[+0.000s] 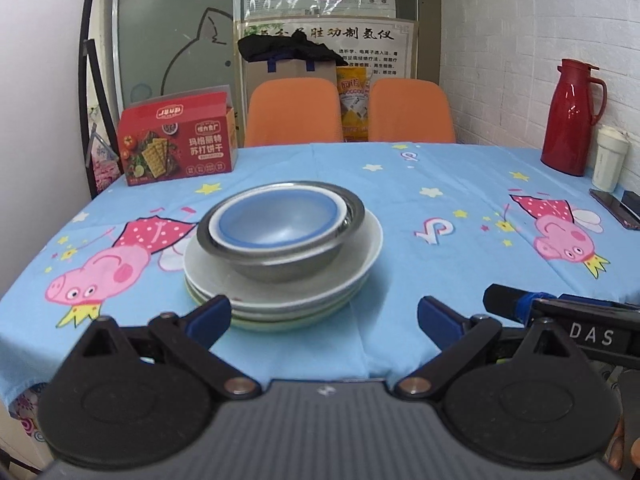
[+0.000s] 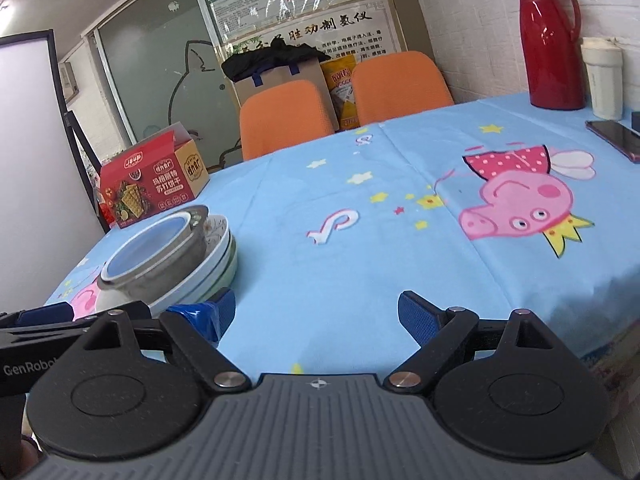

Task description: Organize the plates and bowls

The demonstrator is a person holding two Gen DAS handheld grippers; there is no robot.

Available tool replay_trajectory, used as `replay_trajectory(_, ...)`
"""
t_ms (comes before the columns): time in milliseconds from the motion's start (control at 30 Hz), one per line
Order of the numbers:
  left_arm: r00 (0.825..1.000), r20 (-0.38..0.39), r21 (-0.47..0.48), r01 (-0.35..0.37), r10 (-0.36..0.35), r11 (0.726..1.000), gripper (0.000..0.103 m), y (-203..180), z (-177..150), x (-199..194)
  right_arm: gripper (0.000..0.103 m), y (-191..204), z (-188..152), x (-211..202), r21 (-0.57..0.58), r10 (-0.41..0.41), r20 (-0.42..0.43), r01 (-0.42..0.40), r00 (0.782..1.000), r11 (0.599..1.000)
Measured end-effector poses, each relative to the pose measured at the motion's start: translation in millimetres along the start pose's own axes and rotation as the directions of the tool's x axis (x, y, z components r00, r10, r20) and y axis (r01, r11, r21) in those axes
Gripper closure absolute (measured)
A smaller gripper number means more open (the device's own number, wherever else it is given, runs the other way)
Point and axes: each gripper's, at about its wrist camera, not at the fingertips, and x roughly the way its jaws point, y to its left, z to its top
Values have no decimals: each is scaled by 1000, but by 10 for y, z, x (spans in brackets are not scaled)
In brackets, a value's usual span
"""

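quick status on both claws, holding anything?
Left claw: open, empty, facing the stack of bowls and plates.
Right claw: open, empty, over bare tablecloth.

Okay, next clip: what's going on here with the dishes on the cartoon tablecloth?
A person holds a two-finger gripper in each hand over a table with a blue cartoon tablecloth. All the dishes sit in one pile: a blue-rimmed bowl nested in a steel bowl, on stacked plates. The left gripper faces the pile, jaws wide open, its left finger overlapping the plates' near edge in the picture. The right gripper is open over bare cloth beside it. Neither holds anything.
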Motion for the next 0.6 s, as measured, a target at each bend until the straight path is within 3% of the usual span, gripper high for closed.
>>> replay_trajectory(200, 996, -60, -46, 70, -73, 996, 5, 27, -324, -136, 27, -125, -286, -148, 60, 48, -61, -45, 997, 997)
replay_trajectory(433, 993, -27, -98, 109, -112, 989, 5, 128, -402, -280, 27, -47, -375, -371, 32, 48, -22, -48, 999, 998)
replay_trajectory(600, 999, -20, -95, 30, -32, 995, 5, 142, -397, -262, 27, 10, -403, -377, -3, 42, -12, -42, 999, 999)
